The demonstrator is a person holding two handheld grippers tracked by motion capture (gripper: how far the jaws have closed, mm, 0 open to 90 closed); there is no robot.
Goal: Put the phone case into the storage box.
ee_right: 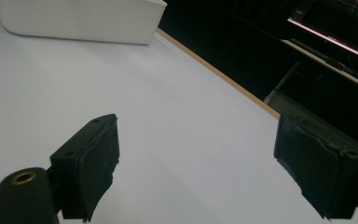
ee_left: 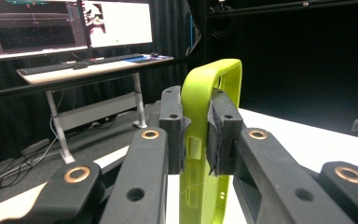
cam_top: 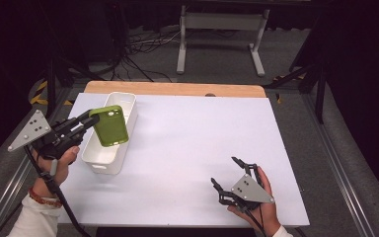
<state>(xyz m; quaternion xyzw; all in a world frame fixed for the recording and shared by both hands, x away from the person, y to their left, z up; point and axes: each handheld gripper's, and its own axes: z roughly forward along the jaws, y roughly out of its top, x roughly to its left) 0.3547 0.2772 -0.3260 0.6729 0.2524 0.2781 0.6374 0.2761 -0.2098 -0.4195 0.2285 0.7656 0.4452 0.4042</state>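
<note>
White table [cam_top: 187, 148], left gripper [cam_top: 90, 118] clamping green phone case [cam_top: 111, 126]

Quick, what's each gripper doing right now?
Left gripper: shut on the green phone case, above the white bin.
Right gripper: open, holding nothing.

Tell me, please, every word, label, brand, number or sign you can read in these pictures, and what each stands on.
None can be read.
The monitors show windows, their text too small and blurred.
The green phone case, the white bin and both grippers bear no lettering that shows.
</note>
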